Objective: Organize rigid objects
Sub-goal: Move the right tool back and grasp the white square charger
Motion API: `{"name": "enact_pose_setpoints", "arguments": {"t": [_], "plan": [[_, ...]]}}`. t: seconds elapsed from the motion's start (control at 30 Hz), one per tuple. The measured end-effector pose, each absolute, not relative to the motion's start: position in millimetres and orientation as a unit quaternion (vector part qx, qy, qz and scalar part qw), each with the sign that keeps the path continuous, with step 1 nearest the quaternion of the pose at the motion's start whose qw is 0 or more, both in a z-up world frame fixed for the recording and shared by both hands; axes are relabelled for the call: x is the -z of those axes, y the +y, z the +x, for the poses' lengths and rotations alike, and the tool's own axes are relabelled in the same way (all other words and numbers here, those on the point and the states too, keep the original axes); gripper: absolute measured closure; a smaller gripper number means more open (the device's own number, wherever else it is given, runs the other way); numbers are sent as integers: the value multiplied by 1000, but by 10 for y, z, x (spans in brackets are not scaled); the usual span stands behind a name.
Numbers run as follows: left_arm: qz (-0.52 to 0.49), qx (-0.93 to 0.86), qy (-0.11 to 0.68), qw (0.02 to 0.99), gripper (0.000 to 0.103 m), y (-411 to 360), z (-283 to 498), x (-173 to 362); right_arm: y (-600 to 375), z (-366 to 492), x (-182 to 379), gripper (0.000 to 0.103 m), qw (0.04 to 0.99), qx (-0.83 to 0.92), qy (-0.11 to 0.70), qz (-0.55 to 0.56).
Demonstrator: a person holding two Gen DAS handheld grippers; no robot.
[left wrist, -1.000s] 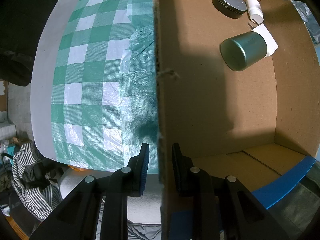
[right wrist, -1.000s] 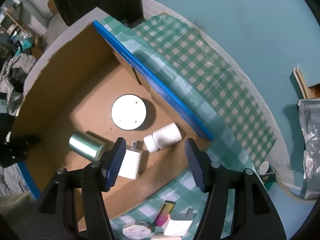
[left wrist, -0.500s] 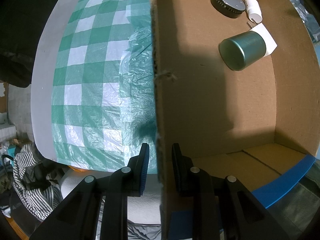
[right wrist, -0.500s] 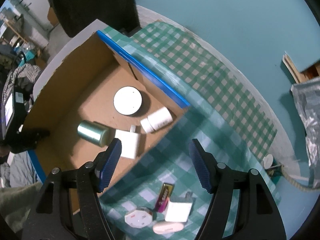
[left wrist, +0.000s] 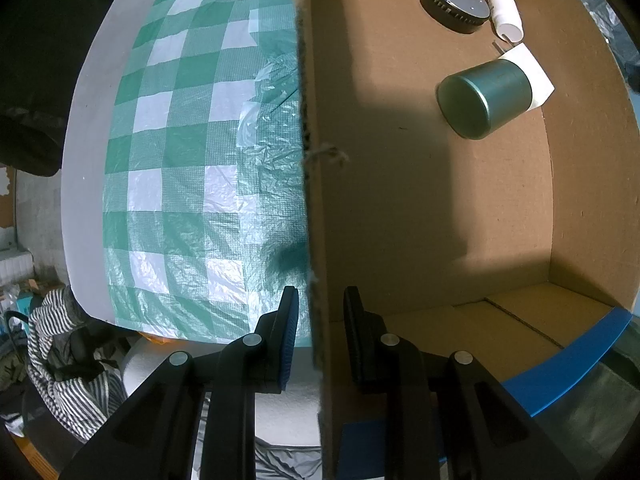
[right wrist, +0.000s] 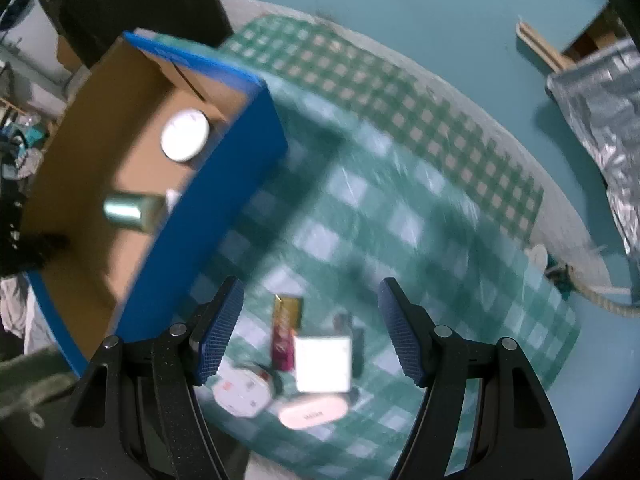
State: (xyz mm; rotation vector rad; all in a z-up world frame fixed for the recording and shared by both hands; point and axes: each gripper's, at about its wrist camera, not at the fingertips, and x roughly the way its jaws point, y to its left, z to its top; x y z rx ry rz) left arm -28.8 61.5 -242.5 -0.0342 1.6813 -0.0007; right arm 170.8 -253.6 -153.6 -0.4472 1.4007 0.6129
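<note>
My left gripper [left wrist: 320, 304] is shut on the left wall of the cardboard box [left wrist: 312, 160], one finger outside and one inside. In the box lie a green tin [left wrist: 484, 98], a dark round speaker [left wrist: 456, 2], a white bottle [left wrist: 506, 16] and a white charger [left wrist: 536, 76]. My right gripper [right wrist: 311, 296] hangs open over the tablecloth beside the box's blue outer wall [right wrist: 208, 216]. Below it, blurred, lie a magenta and gold battery [right wrist: 285, 332], a white square charger [right wrist: 323, 364], a white round plug [right wrist: 242, 394] and a pink oval piece [right wrist: 314, 414].
A green and white checked cloth [left wrist: 180, 152] covers the round table. Striped fabric [left wrist: 60, 360] hangs below its edge. A silver bag [right wrist: 600, 100] and a rope [right wrist: 592, 296] are off the table's right side, over a teal floor.
The right gripper has swung from above the box's inside out over the tablecloth, so the loose small objects now sit between its fingers; its jaws widened a little. The left gripper kept still.
</note>
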Motion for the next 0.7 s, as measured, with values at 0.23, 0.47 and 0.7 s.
{"name": "enact_pose_setpoints", "arguments": {"t": [0.23, 0.47, 0.7], "plan": [[-18, -2, 746, 666, 80, 634, -302, 2434, -2864, 1560, 1890, 32, 682, -257, 658, -190], [-15, -2, 747, 664, 80, 609, -295, 2436, -2975, 1377, 2212, 32, 661, -257, 674, -204], [-14, -3, 748, 664, 80, 586, -289, 2427, -2971, 1314, 2400, 33, 654, -255, 681, -209]]}}
